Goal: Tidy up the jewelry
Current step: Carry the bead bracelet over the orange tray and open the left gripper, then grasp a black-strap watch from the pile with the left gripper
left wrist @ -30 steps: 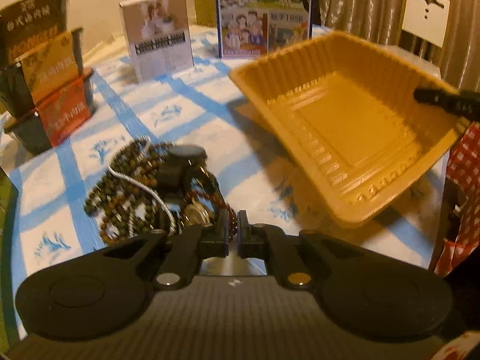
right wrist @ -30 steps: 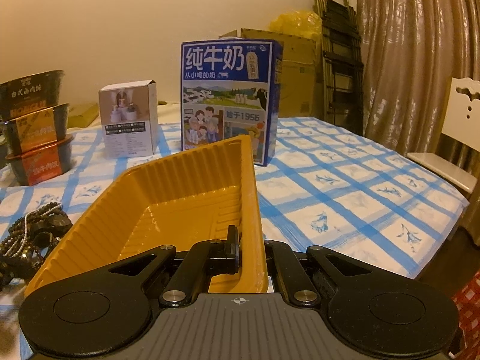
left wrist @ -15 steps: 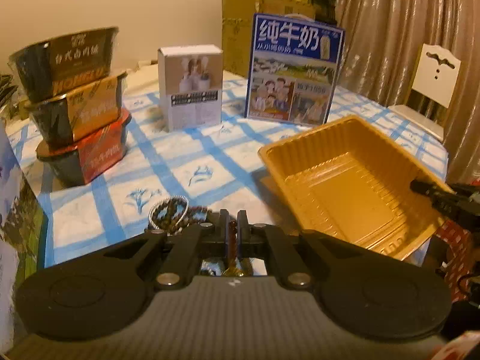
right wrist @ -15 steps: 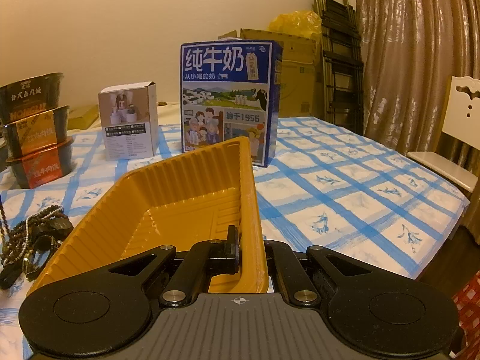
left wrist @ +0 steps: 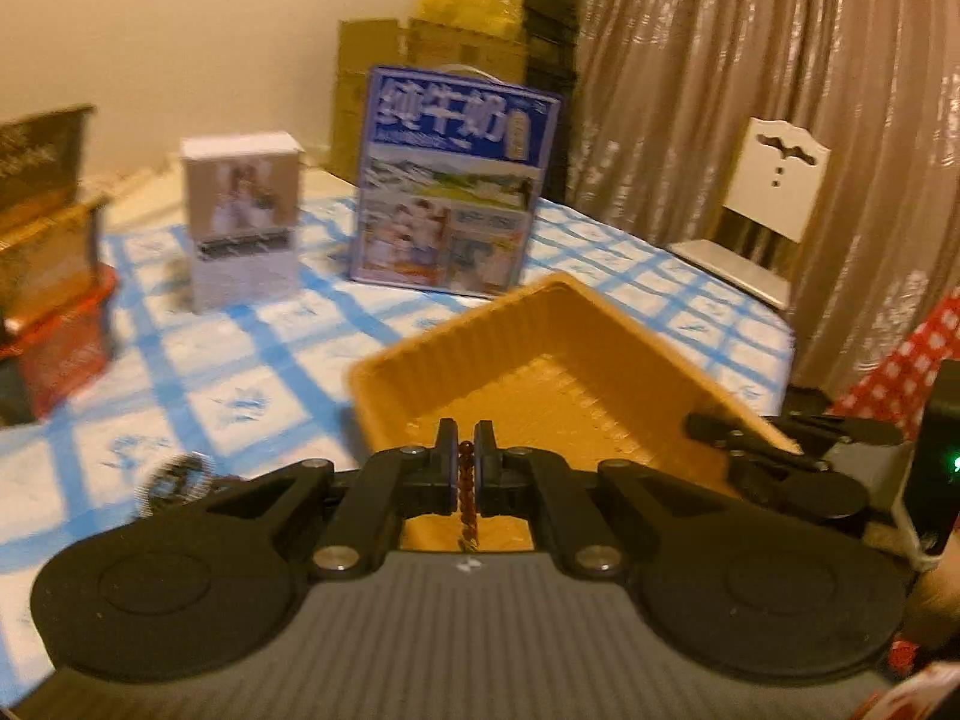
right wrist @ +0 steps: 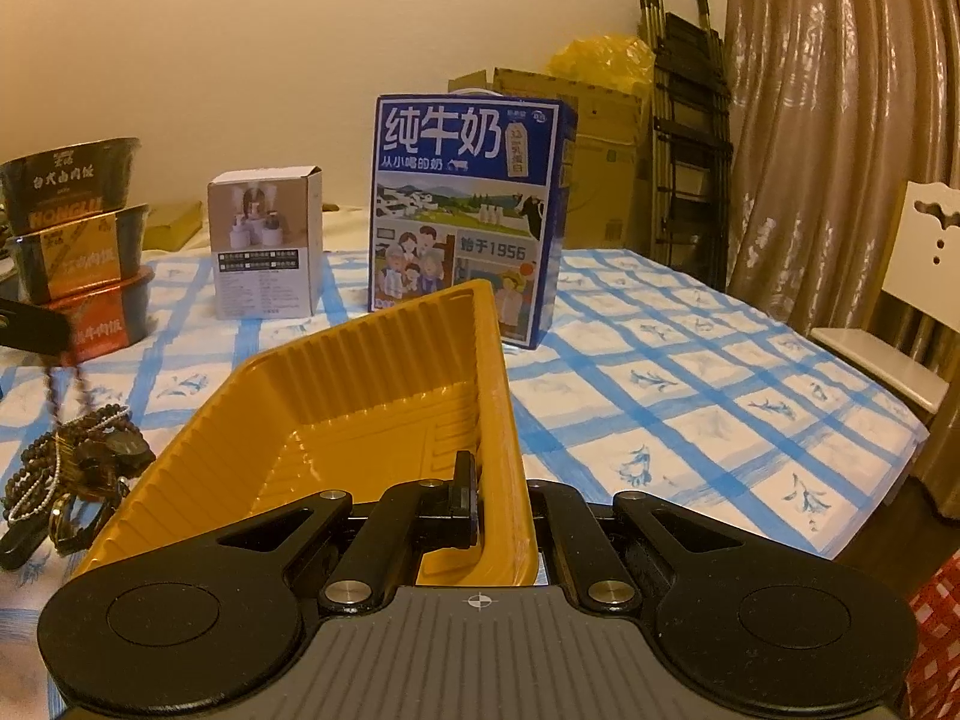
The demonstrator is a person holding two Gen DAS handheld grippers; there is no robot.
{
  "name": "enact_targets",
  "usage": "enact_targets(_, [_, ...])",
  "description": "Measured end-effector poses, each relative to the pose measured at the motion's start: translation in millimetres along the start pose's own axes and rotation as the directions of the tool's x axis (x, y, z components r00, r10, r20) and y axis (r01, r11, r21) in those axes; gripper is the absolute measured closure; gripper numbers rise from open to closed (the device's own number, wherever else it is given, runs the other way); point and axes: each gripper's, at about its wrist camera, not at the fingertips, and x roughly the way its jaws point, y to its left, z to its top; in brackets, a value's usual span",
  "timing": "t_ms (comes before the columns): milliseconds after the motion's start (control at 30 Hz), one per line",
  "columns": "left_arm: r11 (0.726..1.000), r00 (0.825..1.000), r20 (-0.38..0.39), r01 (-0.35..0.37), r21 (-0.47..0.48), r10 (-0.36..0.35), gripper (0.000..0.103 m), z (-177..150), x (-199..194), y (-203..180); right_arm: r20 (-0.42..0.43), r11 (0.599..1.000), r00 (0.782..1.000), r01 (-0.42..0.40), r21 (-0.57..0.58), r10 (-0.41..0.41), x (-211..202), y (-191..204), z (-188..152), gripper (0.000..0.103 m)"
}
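A reddish bead bracelet (left wrist: 467, 480) is clamped in the left gripper (left wrist: 465, 450); the orange tray (right wrist: 384, 396) is clamped by the right gripper (right wrist: 498, 498). Release over the tray is called for next.

A table covered by a white cloth with a blue check and small blue flower prints (right wrist: 690, 396) carries the things. At far centre stands a blue milk carton (right wrist: 465, 213), left of it a small white cardboard box (right wrist: 264, 252). Stacked dark instant-meal bowls (right wrist: 75, 246) stand far left. A tangle of dark beaded jewelry (right wrist: 72, 468) lies near left.
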Motion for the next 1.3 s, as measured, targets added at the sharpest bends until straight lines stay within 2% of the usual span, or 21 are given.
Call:
enact_targets(167, [0.999, 0.996, -0.069, 0.046, -0.028, -0.048, 0.099, -13.2, 25.5, -12.3, 0.0, 1.0, 1.0, 0.002, 0.0, -0.002, -4.0, -0.6, -0.1, 0.1])
enact_targets(367, [0.997, 0.986, -0.157, 0.055, -0.056, -0.063, 0.099, -33.3, 43.1, -18.1, -0.012, 1.0, 1.0, 0.005, 0.002, -0.005, -5.5, -0.9, -0.3, 0.1])
enact_targets(467, [0.998, 0.987, -0.157, 0.036, -0.056, -0.044, 0.091, -36.1, 39.3, -15.9, -0.02, 1.0, 1.0, 0.01, 0.003, -0.01, -4.8, -0.2, 0.0, 0.1])
enact_targets(533, [0.997, 0.988, -0.147, 0.028, -0.071, -0.038, 0.082, -35.6, 32.5, -11.1, -0.024, 1.0, 1.0, 0.011, 0.005, -0.011, -5.0, -0.3, -0.3, 0.1])
enact_targets(800, [0.992, 0.99, -0.122, -0.088, -0.09, 0.077, 0.076, -34.7, -6.7, 19.1, -0.034, 1.0, 0.999, 0.022, 0.007, -0.021, -6.9, 1.5, 0.9, 0.1])
enact_targets(933, [0.981, 0.977, -0.144, -0.171, -0.093, 0.156, 0.076, -47.4, -25.1, 41.5, -0.033, 1.0, 0.999, 0.024, 0.004, -0.024, -8.0, 3.0, 1.2, 0.1])
enact_targets(1067, [0.963, 0.957, -0.191, -0.244, -0.111, 0.22, 0.076, -61.3, -35.1, 61.1, -0.041, 1.0, 0.999, 0.025, 0.007, -0.024, -10.7, 4.0, 1.3, 0.1])
enact_targets(1300, [0.952, 0.938, -0.212, -0.297, -0.078, 0.276, 0.076, -73.0, -38.1, 76.1, -0.035, 1.0, 0.999, 0.028, 0.001, -0.028, -12.3, 4.4, 4.3, 0.099])
